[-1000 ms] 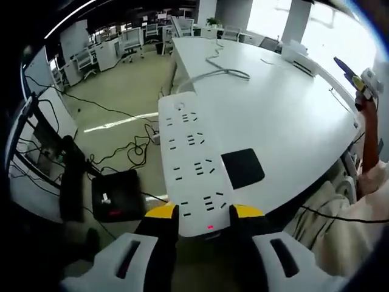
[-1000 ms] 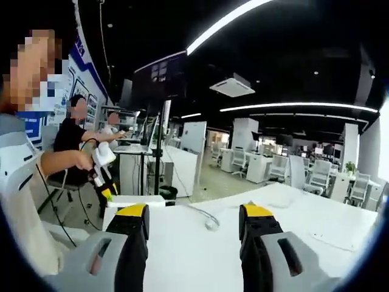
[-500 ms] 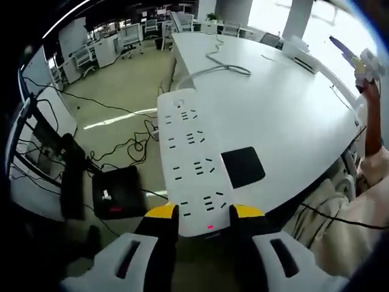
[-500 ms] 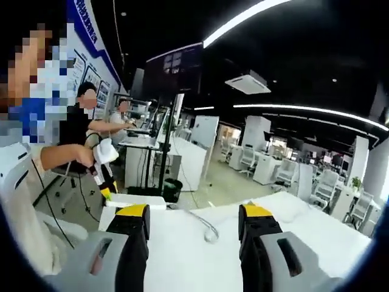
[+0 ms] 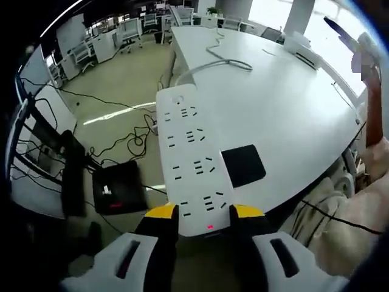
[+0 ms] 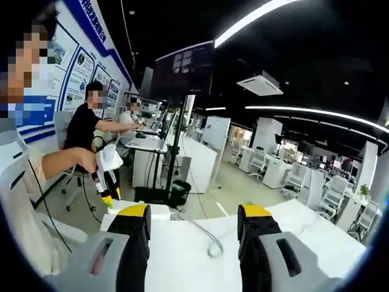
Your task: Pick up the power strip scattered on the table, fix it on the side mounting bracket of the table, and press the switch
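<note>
Power strip (image 5: 189, 164) along the desk (image 5: 285, 115) edge, open floor (image 5: 115, 91) at 9 o'clock, left hand-held gripper (image 5: 203, 213) clamping its near end, right hand-held gripper (image 6: 193, 213) wide, empty

Flat black square pad (image 5: 243, 165) on tabletop near its edge; black box with red light (image 5: 117, 196) on floor among loose black cables (image 5: 130, 145); white office chairs (image 6: 331, 193) in background

White table (image 5: 292, 115) carries a black pad (image 5: 243, 165) and a grey cable (image 5: 228, 62)
</note>
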`<state>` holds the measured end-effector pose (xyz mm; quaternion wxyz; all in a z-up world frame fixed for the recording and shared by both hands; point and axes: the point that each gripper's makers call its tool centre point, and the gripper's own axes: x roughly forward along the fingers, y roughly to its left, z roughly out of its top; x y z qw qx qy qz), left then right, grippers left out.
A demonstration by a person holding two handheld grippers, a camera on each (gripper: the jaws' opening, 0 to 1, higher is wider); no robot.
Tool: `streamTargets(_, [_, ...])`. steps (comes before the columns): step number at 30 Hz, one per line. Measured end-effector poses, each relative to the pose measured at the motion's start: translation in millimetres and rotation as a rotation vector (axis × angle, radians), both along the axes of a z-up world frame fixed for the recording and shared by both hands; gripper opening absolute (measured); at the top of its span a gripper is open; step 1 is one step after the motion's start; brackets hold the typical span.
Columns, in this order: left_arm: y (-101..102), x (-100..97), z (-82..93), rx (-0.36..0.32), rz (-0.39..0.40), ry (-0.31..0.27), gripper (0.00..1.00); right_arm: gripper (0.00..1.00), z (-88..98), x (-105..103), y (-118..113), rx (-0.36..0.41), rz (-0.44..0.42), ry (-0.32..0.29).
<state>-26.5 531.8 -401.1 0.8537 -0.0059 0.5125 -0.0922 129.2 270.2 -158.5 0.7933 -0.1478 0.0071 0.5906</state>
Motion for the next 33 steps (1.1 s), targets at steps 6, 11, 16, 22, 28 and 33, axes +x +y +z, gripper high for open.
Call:
streamTargets(6, [0,-0.2,0.1,0.001,-0.004,0.005,0.38,0.50,5.1,2,15,-0.028,0.017,0.002])
streamTargets(11, [0,0.3,-0.1,0.005,-0.007,0.017,0.38,0.47,5.8,3,31,-0.038,0.033,0.014])
streamTargets(16, [0,0.7,-0.2,0.006,-0.011,0.023,0.38,0.42,2.6,2,52,-0.078,0.065,0.025])
streamTargets(22, [-3,-0.6,0.2,0.005,-0.007,0.013,0.38,0.41,-2.1,-5,72,-0.103,0.096,0.027])
streamTargets(28, [-6,-2.3,-0.2,0.011,-0.016,0.030,0.38,0.40,-4.6,-10,94,-0.137,0.118,0.009])
streamTargets(33, [-3,-2.3,-0.6,0.009,-0.017,0.033,0.38,0.35,-11.5,-10,108,-0.169,0.123,0.022])
